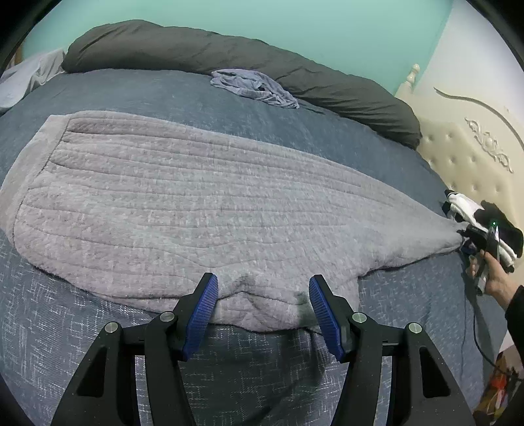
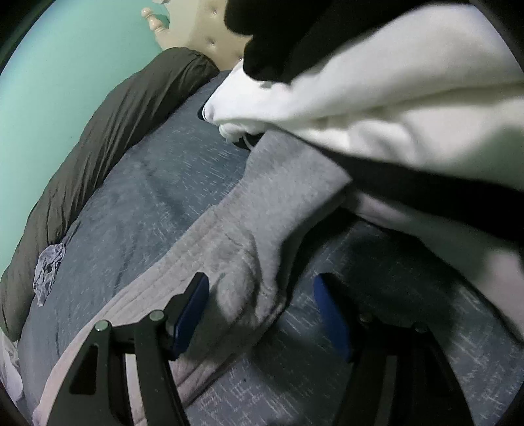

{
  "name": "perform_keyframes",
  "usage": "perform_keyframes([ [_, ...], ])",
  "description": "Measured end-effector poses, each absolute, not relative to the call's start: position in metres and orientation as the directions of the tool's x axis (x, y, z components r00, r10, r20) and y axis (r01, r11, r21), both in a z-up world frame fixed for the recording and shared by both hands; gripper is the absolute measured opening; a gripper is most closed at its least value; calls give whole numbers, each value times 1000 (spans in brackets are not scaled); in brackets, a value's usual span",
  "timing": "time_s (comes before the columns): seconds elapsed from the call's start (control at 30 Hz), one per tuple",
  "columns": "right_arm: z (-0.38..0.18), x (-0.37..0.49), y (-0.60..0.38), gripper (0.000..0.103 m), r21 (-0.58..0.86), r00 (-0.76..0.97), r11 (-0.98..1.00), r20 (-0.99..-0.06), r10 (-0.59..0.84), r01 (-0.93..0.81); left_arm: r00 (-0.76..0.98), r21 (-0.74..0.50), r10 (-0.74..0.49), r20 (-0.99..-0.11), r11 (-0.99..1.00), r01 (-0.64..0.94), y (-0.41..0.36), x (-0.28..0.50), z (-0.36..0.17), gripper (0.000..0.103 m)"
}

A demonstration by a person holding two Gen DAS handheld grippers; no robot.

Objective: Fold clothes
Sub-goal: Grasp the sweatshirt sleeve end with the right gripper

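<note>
A grey ribbed fleece garment [image 1: 183, 196] lies spread flat across the blue-grey bedspread [image 1: 98, 334], reaching from the left side of the bed to a narrow point at the right edge. Its near hem bulges toward the left gripper [image 1: 263, 308], whose blue-padded fingers [image 1: 204, 314] stand wide apart with that hem lying between them; the pads sit just beside the cloth on either side without pinching it.

At the far right, a hand [image 1: 494, 278] holds the right gripper [image 1: 471, 237] at the garment's pointed end, right against a stack of black-and-white folded clothes [image 1: 481, 222]. In the right wrist view that gripper [image 2: 262, 314] also has its blue pads well apart, with a raised fold of the grey fleece [image 2: 249, 272] between them, closer to the left pad. The picture there is blurred, so I cannot tell whether either pad touches the cloth. The black-and-white stack [image 2: 393, 98] looms over it from the upper right.

Further off, a long dark grey rolled duvet [image 1: 229, 55] runs along the far side of the bed against the mint-green wall [image 1: 294, 19]. A small crumpled lilac-blue cloth [image 1: 255, 87] lies just in front of it. A cream tufted headboard [image 1: 471, 157] stands at the right.
</note>
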State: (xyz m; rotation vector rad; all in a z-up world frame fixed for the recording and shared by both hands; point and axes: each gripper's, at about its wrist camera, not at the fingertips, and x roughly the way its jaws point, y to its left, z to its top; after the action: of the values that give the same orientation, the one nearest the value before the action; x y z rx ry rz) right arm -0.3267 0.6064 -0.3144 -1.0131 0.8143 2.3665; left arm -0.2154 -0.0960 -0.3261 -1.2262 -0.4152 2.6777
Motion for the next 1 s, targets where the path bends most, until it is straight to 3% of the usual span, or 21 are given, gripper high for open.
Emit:
perform_keyframes([
  [0.17, -318, -337, 607, 66, 344, -644, -736, -748, 161, -584, -648, -327, 265, -714, -945, -27, -99, -216, -328, 62],
  [0.2, -318, -339, 606, 61, 342, -649, -741, -744, 162, -577, -649, -328, 265, -713, -944, -25, -99, -216, -328, 62],
  [0.23, -318, -341, 605, 48, 340, -653, -747, -740, 162, -571, -649, -329, 265, -713, -944, -24, -100, -216, -328, 62],
  [0.37, -314, -346, 600, 32, 334, -673, -767, -720, 167, -548, -656, -335, 264, -707, -942, -19, -104, -214, -325, 62],
  [0.63, -275, -347, 577, 25, 326, -750, -828, -642, 161, -457, -673, -347, 262, -691, -938, -8, -113, -211, -319, 62],
  [1.0, -198, -358, 480, 19, 277, -812, -928, -583, 44, -250, -692, -324, 237, -682, -946, -4, -131, -196, -306, 62],
])
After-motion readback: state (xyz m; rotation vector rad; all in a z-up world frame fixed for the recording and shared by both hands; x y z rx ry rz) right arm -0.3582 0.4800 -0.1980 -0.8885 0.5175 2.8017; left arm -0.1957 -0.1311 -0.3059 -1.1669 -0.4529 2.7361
